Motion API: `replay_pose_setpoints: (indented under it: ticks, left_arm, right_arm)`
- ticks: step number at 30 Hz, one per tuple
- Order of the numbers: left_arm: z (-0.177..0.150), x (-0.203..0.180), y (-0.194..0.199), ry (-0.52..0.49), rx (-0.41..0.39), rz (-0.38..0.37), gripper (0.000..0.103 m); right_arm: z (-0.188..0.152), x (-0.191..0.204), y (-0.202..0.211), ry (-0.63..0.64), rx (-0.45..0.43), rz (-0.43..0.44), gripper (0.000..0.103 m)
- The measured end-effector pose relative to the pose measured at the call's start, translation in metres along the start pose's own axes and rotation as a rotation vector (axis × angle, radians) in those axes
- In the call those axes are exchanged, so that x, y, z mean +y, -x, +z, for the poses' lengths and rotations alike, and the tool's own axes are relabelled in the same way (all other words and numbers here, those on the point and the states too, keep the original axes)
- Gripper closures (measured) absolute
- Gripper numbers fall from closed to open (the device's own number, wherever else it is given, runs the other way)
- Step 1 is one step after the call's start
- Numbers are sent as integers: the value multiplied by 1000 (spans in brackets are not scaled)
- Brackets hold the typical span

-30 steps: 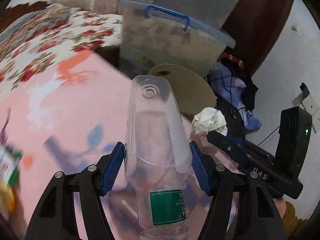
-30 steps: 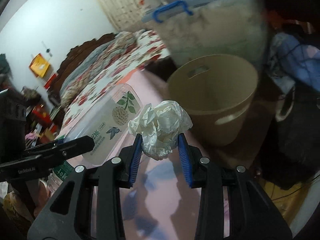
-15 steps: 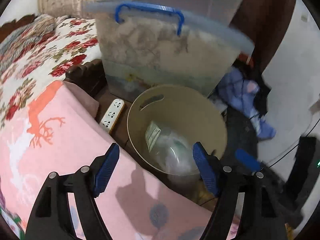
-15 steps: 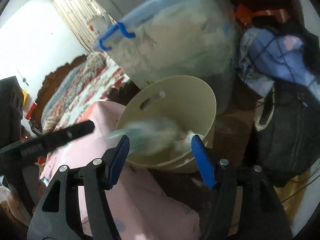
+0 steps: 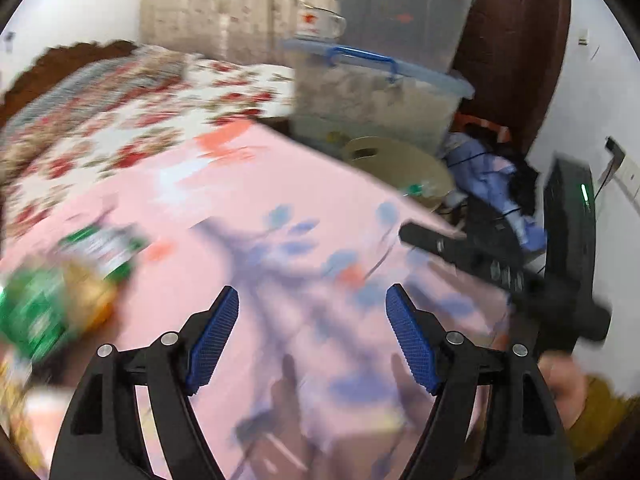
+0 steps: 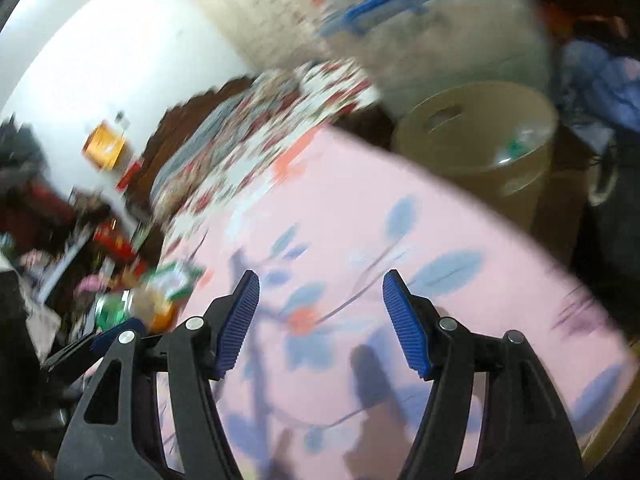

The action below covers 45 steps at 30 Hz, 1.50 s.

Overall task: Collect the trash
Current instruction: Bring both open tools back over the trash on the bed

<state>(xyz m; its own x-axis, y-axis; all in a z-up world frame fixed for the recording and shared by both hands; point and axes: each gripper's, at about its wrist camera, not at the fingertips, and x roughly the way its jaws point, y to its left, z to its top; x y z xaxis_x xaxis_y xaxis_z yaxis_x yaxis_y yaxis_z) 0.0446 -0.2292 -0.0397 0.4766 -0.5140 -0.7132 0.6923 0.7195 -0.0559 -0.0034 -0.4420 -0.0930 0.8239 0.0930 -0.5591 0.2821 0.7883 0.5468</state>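
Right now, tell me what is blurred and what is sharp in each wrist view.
Left wrist view: the left gripper is sharp, open; the green trash is smeared by motion. Right wrist view: the right gripper is crisp, open; the bin and bedding are streaked. Fisheye bends both edges.

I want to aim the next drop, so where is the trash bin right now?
The tan bin stands on the floor off the pink blanket's far right edge, below the blue-handled storage box; the left wrist view shows it upper right of centre.
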Motion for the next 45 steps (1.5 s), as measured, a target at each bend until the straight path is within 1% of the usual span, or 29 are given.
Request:
replay_pose_setpoints:
  ticks: [2, 3, 5, 6, 8, 9, 12, 14, 16, 17, 19, 21, 24, 27, 28, 29, 33, 36, 39, 43, 45]
  left_arm:
    - [-22, 16, 18, 24, -6, 39, 30]
    - [-36, 26, 29, 53, -10, 61, 30]
    - [-57, 46, 47, 130, -18, 74, 30]
    - [-72, 59, 59, 198, -18, 62, 30]
    - [-88, 71, 73, 261, -26, 57, 30]
    - [-97, 79, 82, 291, -38, 68, 30]
    - [-117, 98, 108, 352, -79, 115, 28]
    - [-126, 107, 120, 390, -100, 141, 23]
    - [-138, 119, 131, 443, -118, 169, 23]
    - [-143, 125, 134, 466, -119, 181, 22]
    - [-150, 135, 137, 502, -121, 191, 22]
    - [-157, 144, 139, 549, -120, 198, 22]
    - [-166, 150, 140, 597, -116, 189, 20]
    - [-172, 153, 139, 623, -98, 191, 20]
    - [-172, 154, 137, 629, -87, 199, 17]
    - [-173, 155, 136, 637, -73, 211, 16]
    - [-175, 161, 132, 653, -44, 228, 15]
    - [-178, 165, 132, 669, -34, 241, 11]
    - [-183, 169, 132, 684, -30, 251, 9]
    - [-185, 172, 133, 695, -34, 262, 9]
    - [-187, 172, 134, 694, -44, 257, 9]
  right_arm:
    - [-14, 20, -10, 22, 50, 23, 37]
    - [-21, 30, -15, 31, 76, 34, 37]
    - [-37, 53, -22, 58, 124, 60, 37]
    - [-44, 63, -23, 74, 140, 67, 36]
    - [-57, 84, -25, 120, 161, 74, 34]
    - [-65, 96, -26, 151, 169, 72, 31]
    - [-84, 121, -29, 210, 206, 69, 28]
    - [-94, 133, -33, 229, 235, 69, 25]
    - [-105, 138, -37, 221, 274, 67, 21]
    - [-109, 142, -36, 228, 258, 50, 17]
    - [-112, 144, -36, 236, 260, 44, 13]
    - [-115, 145, -36, 226, 262, 65, 3]
    - [-116, 144, -35, 216, 232, 84, 3]
    - [-117, 141, -34, 206, 214, 100, 3]
    - [-117, 141, -34, 205, 214, 102, 3]
    - [-116, 141, -35, 202, 215, 106, 3]
    - [-114, 140, -35, 203, 222, 113, 3]
    - [-112, 140, -38, 208, 235, 111, 3]
    - [-112, 142, -39, 210, 234, 101, 3]
    - [-118, 149, -41, 263, 223, 58, 3]
    - [-119, 151, -42, 275, 222, 45, 3]
